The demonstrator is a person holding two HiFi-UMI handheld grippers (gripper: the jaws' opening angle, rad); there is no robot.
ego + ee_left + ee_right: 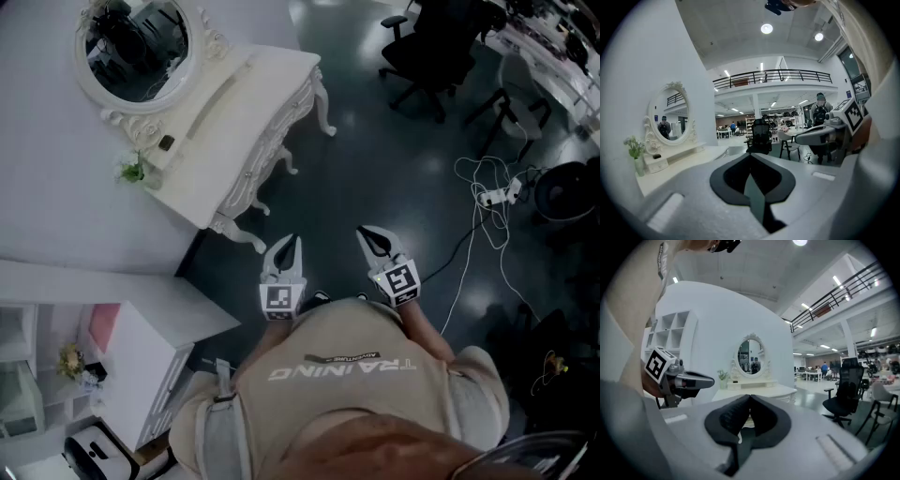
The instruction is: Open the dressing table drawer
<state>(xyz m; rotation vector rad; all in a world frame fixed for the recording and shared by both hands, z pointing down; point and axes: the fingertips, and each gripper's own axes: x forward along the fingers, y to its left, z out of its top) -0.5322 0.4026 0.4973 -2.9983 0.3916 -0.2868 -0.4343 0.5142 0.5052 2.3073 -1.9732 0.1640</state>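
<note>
Left gripper (292, 243): you hold it in front of your chest, near level, with its 2 jaws pressed together and nothing between them.
Right gripper (373, 236): just beside the left one and pointing the same way. Its jaws also meet at the tips and hold nothing.
Dressing table (253, 108): white with carved legs, standing against the wall ahead of you and to your left, well apart from both grippers.
Drawer (278, 142): set in the carved front under the tabletop. It sits flush with nothing pulled out, and neither gripper touches it.
Mirror (136, 37): an oval in an ornate white frame, upright at the back of the tabletop.
Plant (134, 171): a small green sprig in a vase at the near end of the tabletop.
Office chair (429, 47): black, on the dark floor to your right.
Cables (487, 195): white, looped loosely on the floor to the right.
Shelf unit (141, 337): white, close by on your left.
</note>
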